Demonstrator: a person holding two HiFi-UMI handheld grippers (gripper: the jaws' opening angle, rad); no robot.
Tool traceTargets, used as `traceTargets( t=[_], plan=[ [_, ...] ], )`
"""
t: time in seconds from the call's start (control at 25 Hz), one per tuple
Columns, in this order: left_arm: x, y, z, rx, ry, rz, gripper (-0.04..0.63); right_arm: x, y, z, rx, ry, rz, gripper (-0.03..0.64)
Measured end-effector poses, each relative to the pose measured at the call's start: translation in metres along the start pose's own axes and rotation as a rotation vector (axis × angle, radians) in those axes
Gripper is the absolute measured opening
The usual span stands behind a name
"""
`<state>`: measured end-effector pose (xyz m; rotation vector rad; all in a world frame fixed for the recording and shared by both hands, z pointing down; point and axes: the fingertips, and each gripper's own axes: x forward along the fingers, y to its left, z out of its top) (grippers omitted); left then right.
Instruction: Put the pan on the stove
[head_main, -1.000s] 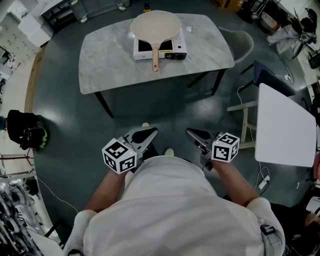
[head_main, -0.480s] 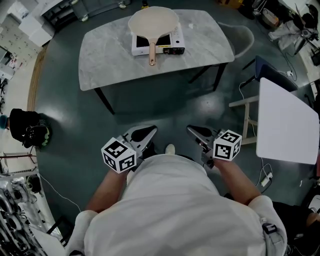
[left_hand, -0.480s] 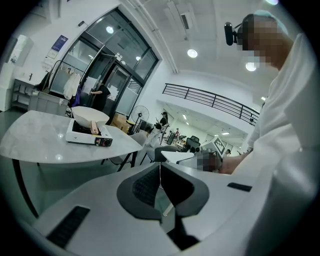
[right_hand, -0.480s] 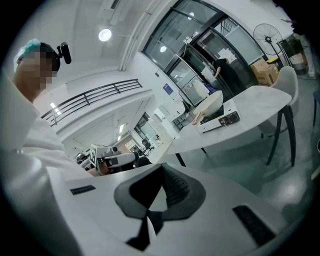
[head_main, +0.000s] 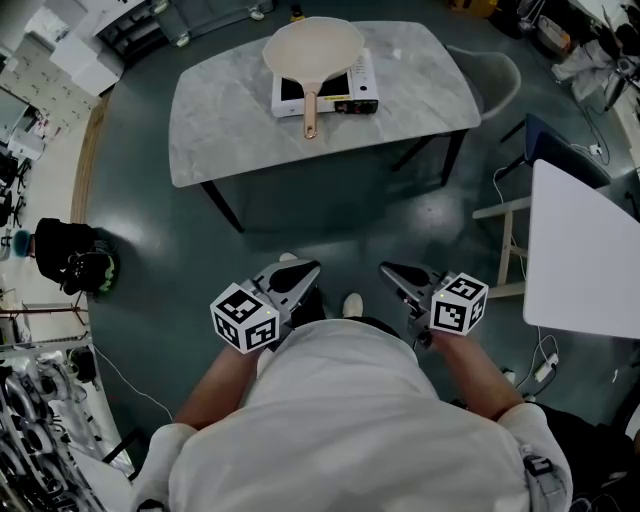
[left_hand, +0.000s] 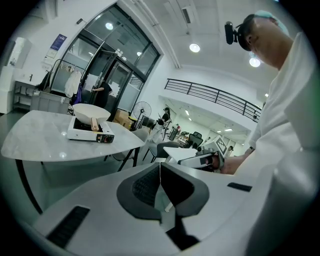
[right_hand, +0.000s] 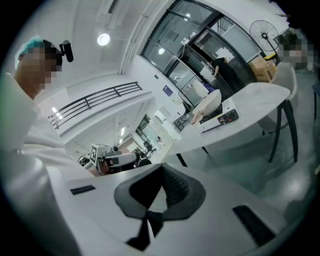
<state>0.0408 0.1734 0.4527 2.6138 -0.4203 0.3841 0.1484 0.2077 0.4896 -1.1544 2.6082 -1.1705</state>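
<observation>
Pan: the pan sits on the stove, at 12 o'clock from you; its pale round body covers most of the stove's top.
Handle: the handle points to 6 o'clock, straight at you, and reaches past the stove's near edge over the table.
Stove: it stands toward the far side of the table, with a dark control panel on the side facing you.
Table: a grey marbled top on dark legs, well apart from you across the dark floor.
Left gripper: you hold the left gripper low in front of your waist, its tip angled to 1 o'clock. Its jaws are pressed together with nothing between them.
Right gripper: the right gripper is near the left one but apart from it, its tip angled to 11 o'clock. Its jaws are closed too, and empty.
Cubes: the left cube and the right cube sit at the rear of each gripper, just ahead of your forearms.
Shoe: a pale shoe tip shows between the two grippers.
Side table: a white side table stands at 3 o'clock.
Chair: a pale chair stands at the table's right end, at 1 o'clock.
Bag: a dark bag lies on the floor at 9 o'clock.
</observation>
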Motion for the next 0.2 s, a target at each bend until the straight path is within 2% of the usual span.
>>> traceTargets(
  t=[0.2],
  plan=[
    [0.015,0.003,0.013,0.012,-0.001,0.016,0.02,-0.006,-0.013,0.005,0.013,-0.007,-0.008,0.005]
  ],
)
